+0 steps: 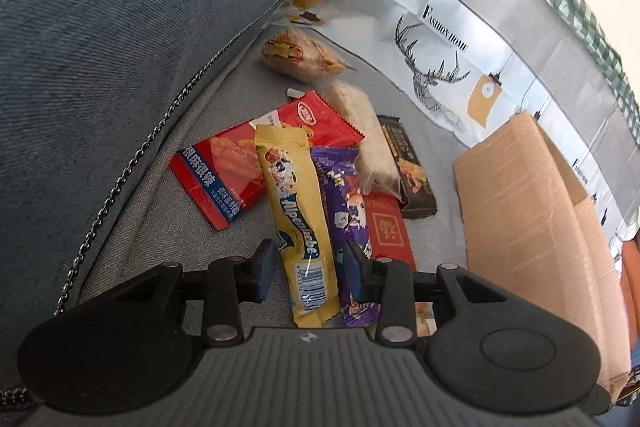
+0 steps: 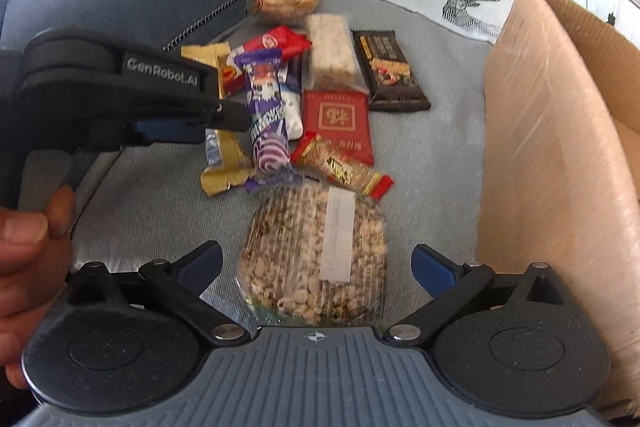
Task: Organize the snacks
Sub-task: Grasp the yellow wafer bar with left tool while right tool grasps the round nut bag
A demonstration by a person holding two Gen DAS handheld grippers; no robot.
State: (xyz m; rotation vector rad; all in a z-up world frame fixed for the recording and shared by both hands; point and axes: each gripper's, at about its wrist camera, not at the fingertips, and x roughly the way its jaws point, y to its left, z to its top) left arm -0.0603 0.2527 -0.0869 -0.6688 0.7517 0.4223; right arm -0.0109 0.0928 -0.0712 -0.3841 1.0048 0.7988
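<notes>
Grey woven sofa seat (image 1: 160,219), crinkly snack wrappers (image 1: 296,227)

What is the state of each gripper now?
Left gripper: partly open, astride the yellow Alpenliebe pack, grip unclear.
Right gripper: open, empty.

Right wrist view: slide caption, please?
Right gripper open over a clear nut pack, cardboard box alongside.

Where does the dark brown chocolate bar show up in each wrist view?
Left wrist: the dark brown chocolate bar lies right of centre, beside the pale rice bar.
Right wrist: upper centre-right, right of the same rice bar.
Shared landmark: the cardboard box at right.
</notes>
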